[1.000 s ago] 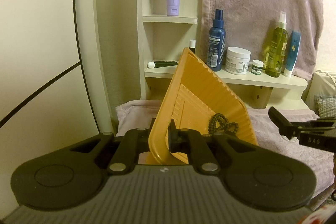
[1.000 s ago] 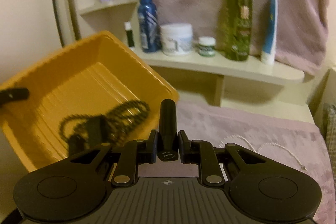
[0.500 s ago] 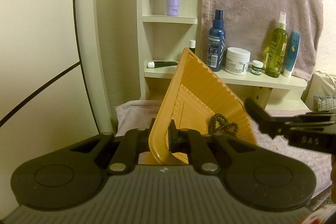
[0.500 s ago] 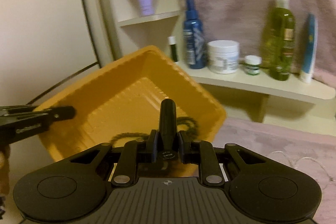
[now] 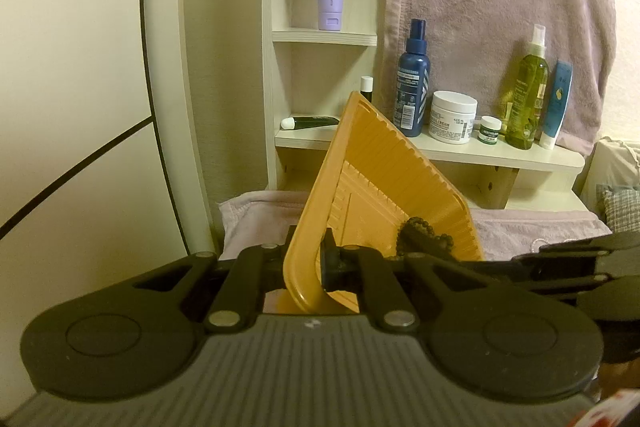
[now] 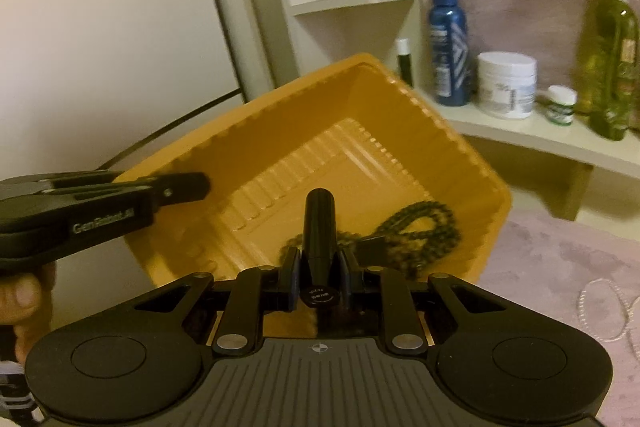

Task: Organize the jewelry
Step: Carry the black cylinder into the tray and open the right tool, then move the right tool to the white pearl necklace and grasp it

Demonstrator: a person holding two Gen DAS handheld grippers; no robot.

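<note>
Left gripper (image 5: 305, 262) still clamped on tilted ribbed orange plastic tray (image 6: 360, 131); right gripper (image 6: 319, 269), pinching black cylindrical tube (image 6: 319, 227), now over tray, nearer dark beaded necklace (image 6: 416, 231).

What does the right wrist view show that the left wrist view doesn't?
Only the right wrist view shows the black cylinder clamped in the right gripper, the tray's whole inside, a pale chain on the pink cloth, and the person's fingers on the left tool. Only the left wrist view shows the left gripper pinching the rim of the tilted orange tray close up, and the blue tube on the shelf. Both show the tray, the dark bead necklace in its low corner, and the shelf toiletries.
</note>
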